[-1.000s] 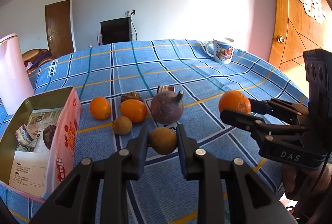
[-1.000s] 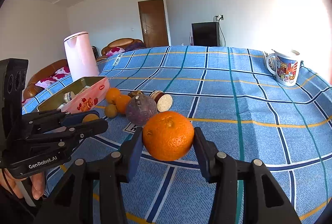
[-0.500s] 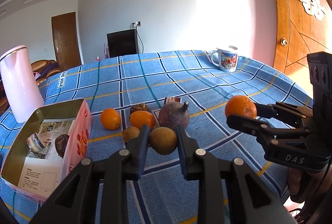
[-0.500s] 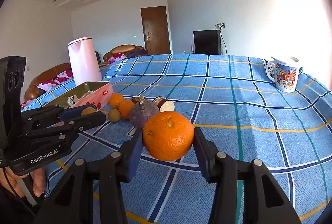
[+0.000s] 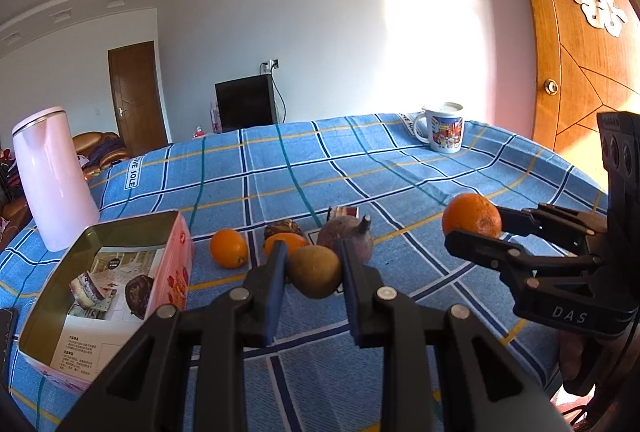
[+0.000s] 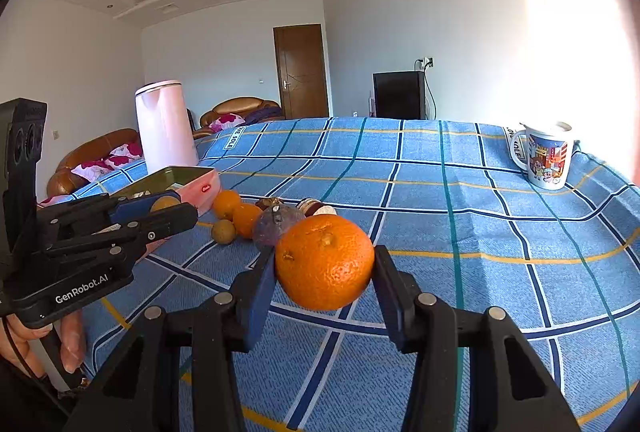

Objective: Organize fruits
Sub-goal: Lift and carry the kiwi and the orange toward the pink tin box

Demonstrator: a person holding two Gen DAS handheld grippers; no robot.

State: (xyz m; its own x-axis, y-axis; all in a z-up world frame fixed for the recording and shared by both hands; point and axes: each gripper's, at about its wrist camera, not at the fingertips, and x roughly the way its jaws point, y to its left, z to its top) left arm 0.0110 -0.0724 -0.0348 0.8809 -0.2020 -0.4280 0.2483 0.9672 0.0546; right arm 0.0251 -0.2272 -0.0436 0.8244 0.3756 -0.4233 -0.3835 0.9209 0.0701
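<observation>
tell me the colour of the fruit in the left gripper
Brownish-yellow fruit, held in the left gripper; clearest in the left wrist view.

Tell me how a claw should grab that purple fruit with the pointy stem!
Probably pinch the purple fruit across its round middle, coming down from above. Its stem sticks up to one side, and an orange fruit crowds its left, so fingers fit front and back.

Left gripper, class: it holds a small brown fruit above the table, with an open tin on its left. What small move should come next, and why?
Probably swing the left gripper leftward over the open tin. Its fingers are shut on the brown fruit, lifted off the cloth, and the tin already holds items while other fruits lie loose beside it. The right gripper holds an orange and can wait.
</observation>
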